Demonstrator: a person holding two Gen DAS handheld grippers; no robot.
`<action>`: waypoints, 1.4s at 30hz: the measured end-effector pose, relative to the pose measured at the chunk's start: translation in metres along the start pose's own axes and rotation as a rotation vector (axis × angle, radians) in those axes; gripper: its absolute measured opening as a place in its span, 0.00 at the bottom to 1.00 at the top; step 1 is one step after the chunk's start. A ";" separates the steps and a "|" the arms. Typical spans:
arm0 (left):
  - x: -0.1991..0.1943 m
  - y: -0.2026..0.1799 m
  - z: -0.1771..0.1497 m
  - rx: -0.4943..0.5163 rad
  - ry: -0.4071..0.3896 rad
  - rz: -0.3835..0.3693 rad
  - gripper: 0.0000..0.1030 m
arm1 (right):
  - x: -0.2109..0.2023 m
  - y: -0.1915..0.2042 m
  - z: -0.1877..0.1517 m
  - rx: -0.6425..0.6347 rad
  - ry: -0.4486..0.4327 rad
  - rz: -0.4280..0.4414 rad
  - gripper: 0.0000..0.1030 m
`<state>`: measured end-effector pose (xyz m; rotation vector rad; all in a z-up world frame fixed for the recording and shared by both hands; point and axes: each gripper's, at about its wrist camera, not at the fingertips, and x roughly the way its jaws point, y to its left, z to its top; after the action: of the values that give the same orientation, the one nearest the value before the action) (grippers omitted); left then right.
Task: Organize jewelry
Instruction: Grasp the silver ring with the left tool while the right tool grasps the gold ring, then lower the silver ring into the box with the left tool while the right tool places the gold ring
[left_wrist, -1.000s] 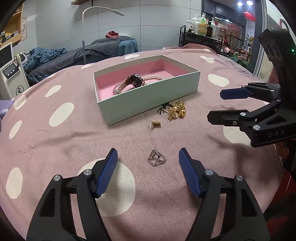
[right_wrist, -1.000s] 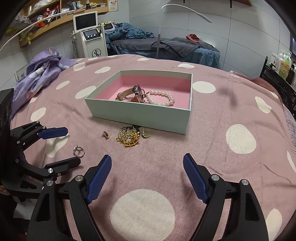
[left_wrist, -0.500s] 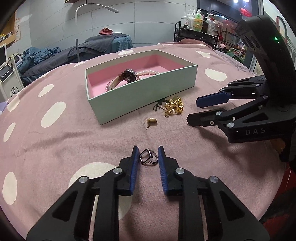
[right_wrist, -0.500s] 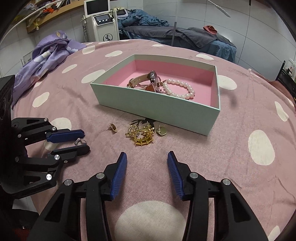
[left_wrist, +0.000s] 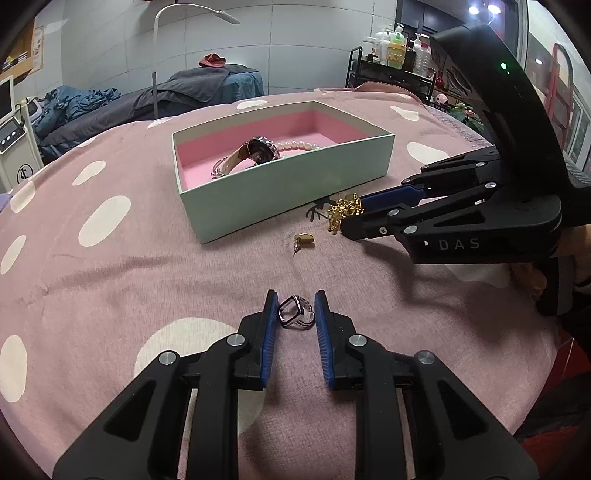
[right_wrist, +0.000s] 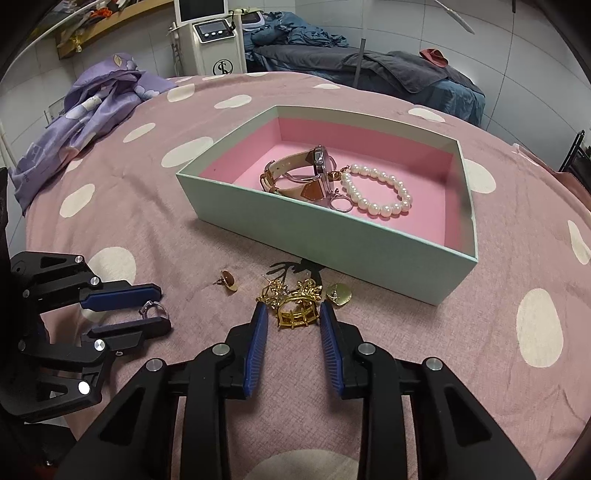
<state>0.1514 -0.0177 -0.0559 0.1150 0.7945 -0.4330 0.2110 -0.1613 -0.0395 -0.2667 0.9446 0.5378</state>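
Pickup step: left tongs (left_wrist: 295, 310) clamp the silver ring (left_wrist: 295, 314) well before the box (right_wrist: 325, 240); right tongs (right_wrist: 290, 314) are closing around the gold ornament (right_wrist: 295, 306) just before it. Next, I judge, lift both into it.

"DAS" is printed on the right gripper (left_wrist: 352, 218) body.

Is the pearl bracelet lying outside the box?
No, the pearl bracelet lies inside the box, on its pink lining beside the watch.
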 end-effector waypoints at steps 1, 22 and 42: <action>0.000 0.001 0.000 -0.005 -0.001 -0.003 0.20 | 0.000 0.000 0.000 -0.001 -0.001 0.000 0.23; -0.030 0.006 0.015 -0.046 -0.073 -0.067 0.20 | -0.051 -0.008 -0.014 0.076 -0.137 0.061 0.23; 0.008 0.044 0.105 -0.054 -0.092 -0.008 0.20 | -0.045 -0.026 0.044 0.061 -0.170 0.015 0.23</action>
<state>0.2447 -0.0077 0.0093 0.0415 0.7161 -0.4210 0.2347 -0.1776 0.0223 -0.1566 0.7965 0.5363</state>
